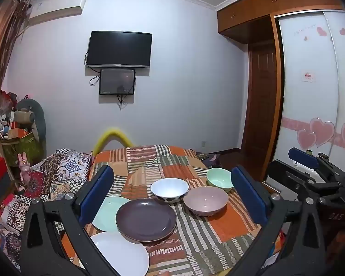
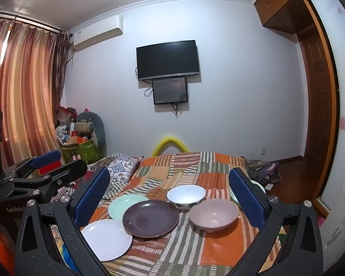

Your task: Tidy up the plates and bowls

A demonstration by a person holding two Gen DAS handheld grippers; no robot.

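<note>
Both the left tongs and right tongs are held wide apart and empty above the bed, presumably before any pick. Three plates, the dark plate overlapping the others, lie left; three bowls are grouped right, unstacked.

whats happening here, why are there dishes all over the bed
A person holds a two-finger gripper in each hand over a patchwork bedspread, about to sort dishes. Both the left gripper and the right gripper are open and empty. Nothing is stacked neatly yet: the purple plate overlaps the green plate and white plate, while the white bowl, pink bowl and green bowl sit beside them.
</note>
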